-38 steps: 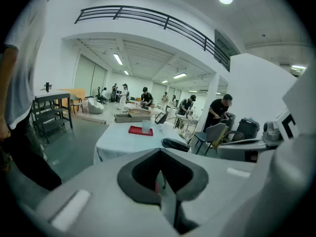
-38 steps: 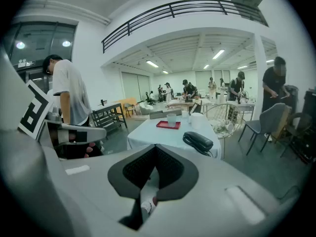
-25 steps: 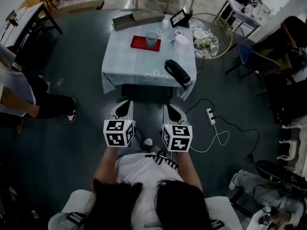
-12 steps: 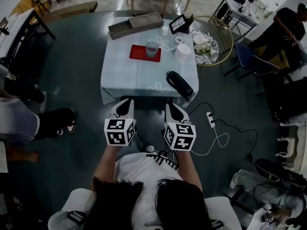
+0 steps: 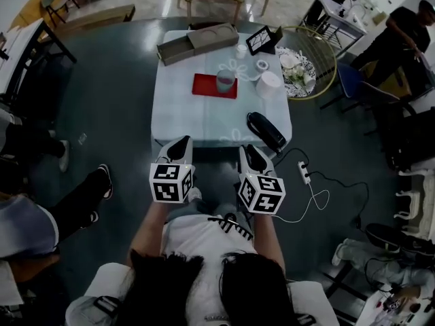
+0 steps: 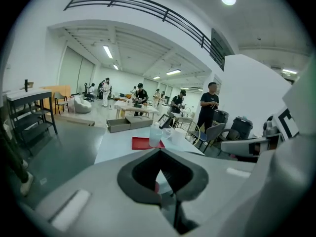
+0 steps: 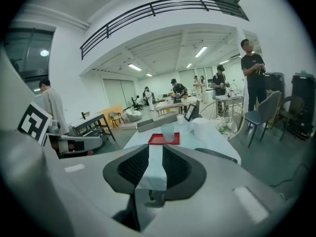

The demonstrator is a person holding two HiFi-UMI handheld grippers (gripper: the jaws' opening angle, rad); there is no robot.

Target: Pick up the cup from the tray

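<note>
While cup (image 5: 225, 80) sits on tray (image 5: 204, 85), upper centre: likely light, crushable; grip mid-wall. Left gripper (image 5: 181, 142) jaws together; right gripper (image 5: 249, 149) jaws just parting, empty.

Two grippers held forward side by side, tilted down; left gripper (image 5: 178, 149) jaws together, empty; right gripper (image 5: 250, 157) jaws just opening, slightly apart, nothing between.

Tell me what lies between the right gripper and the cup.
Only bare tablecloth and tray edge, in head and right gripper views; black case sits aside. Right gripper jaws, empty, have just been opening.
</note>
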